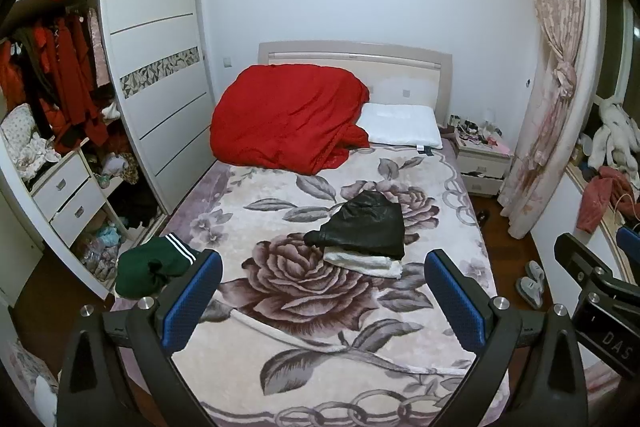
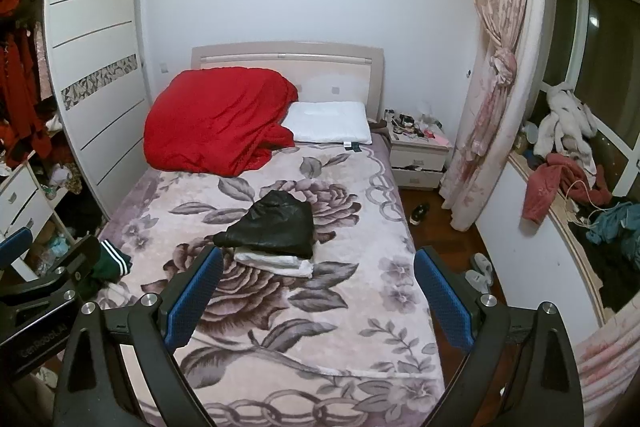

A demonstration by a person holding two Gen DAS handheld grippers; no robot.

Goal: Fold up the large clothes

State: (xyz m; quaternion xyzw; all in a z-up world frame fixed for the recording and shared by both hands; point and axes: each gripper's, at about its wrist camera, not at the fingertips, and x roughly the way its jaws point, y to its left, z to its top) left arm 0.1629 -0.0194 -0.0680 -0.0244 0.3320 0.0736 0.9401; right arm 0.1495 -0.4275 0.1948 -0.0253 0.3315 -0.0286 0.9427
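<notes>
**Both hand-held grippers spread over the bed, nothing held**

I see the folded black garment [image 1: 362,227] lying near the middle of the bed [image 1: 280,347], stacked on a folded white garment [image 1: 364,263] whose edge pokes out on the side nearer me. Both rest on the flowered blanket. A crumpled dark green garment with white stripes [image 1: 154,265] sits at the bed's left edge, partly over the side, well apart from the stack.

My left hand-held gripper [image 1: 322,301] hangs above the foot end of the bed with its blue-padded fingers spread wide and nothing between them. My right hand-held gripper [image 2: 318,301] is likewise spread and empty, just beside the left one; each shows at the margin of the other's view.

At the head of the bed a bunched red quilt [image 1: 288,119] fills the left corner, touching the white pillow [image 1: 400,127] at the right corner. An open wardrobe [image 1: 152,67] stands along the bed's left side, a nightstand [image 1: 482,163] beyond its head-end right corner, and pale slippers [image 1: 530,277] lie on the floor by the right edge.
</notes>
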